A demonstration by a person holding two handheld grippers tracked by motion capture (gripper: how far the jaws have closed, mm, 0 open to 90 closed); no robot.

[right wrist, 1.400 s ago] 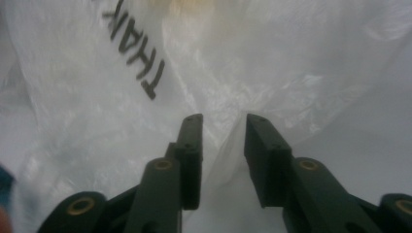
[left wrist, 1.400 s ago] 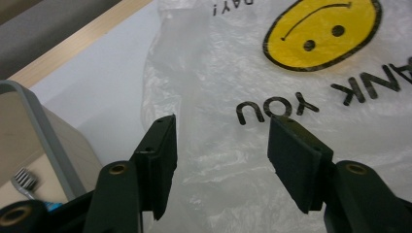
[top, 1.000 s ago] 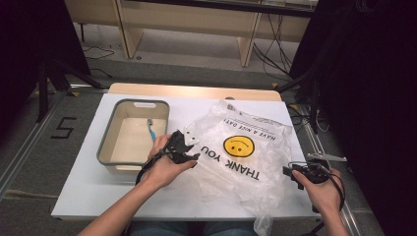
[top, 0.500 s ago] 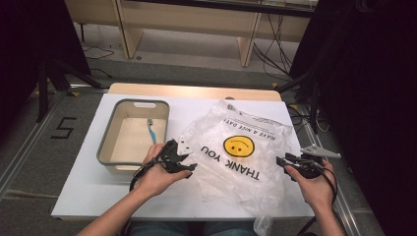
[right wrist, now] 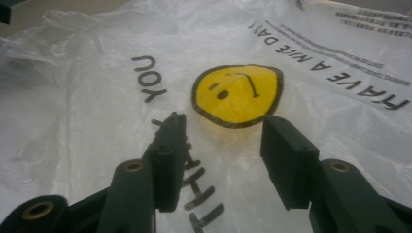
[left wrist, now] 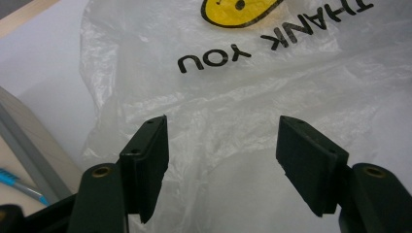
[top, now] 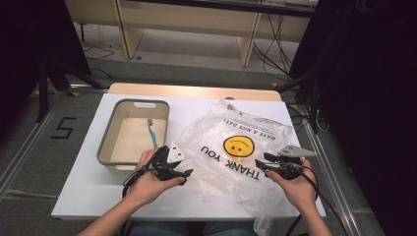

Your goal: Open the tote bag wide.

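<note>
On the white surface (top: 88, 196) before us lies a crumpled plastic bag (top: 236, 157). Our left gripper (left wrist: 221, 160), jaws wide and just opening further, hovers at its left edge; our right gripper (right wrist: 221, 155), jaws parted and empty, hovers over its right side.

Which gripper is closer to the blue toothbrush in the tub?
Left. The left gripper sits just beside the tub's near corner, below the toothbrush. The right gripper is far across the plastic bag.
</note>
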